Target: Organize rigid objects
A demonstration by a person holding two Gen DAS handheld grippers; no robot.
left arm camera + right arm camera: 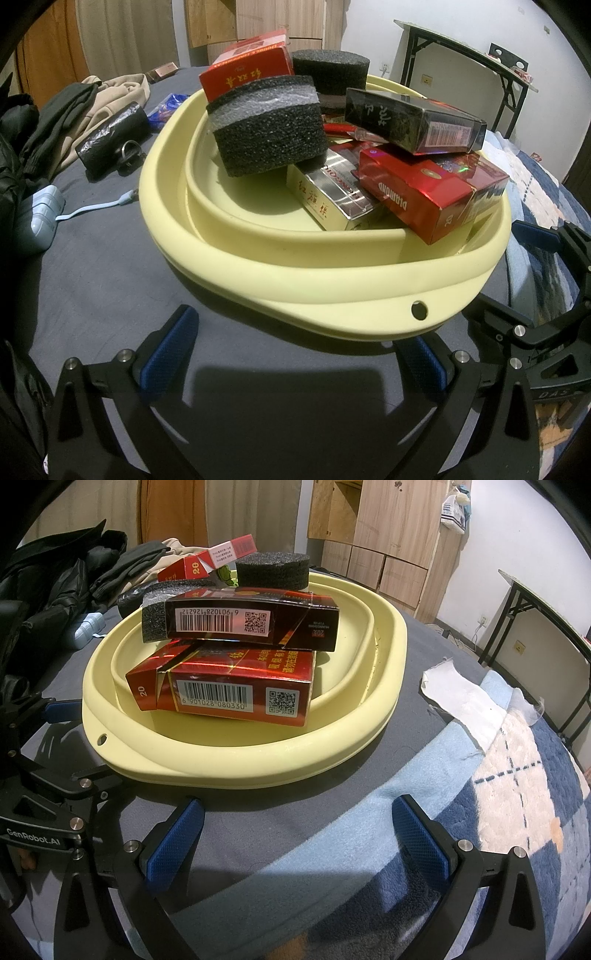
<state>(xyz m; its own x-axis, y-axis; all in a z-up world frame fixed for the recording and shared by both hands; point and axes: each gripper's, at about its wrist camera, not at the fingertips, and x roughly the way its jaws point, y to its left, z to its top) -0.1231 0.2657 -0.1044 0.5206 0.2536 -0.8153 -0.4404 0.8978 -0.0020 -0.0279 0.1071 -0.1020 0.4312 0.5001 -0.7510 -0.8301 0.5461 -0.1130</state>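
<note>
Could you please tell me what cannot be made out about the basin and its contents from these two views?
- Left wrist view: the basin floor under the pile, hidden by the foam block and red Diamond box.
- Right wrist view: the silver box, hidden behind the red barcode box.
- Both views: whether the boxes are full; their insides are not visible.

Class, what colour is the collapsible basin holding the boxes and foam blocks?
Pale yellow basin, clearest in the left wrist view.

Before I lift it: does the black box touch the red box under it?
Touching. In the right wrist view the black box lies directly on the red box, with no gap visible.
</note>
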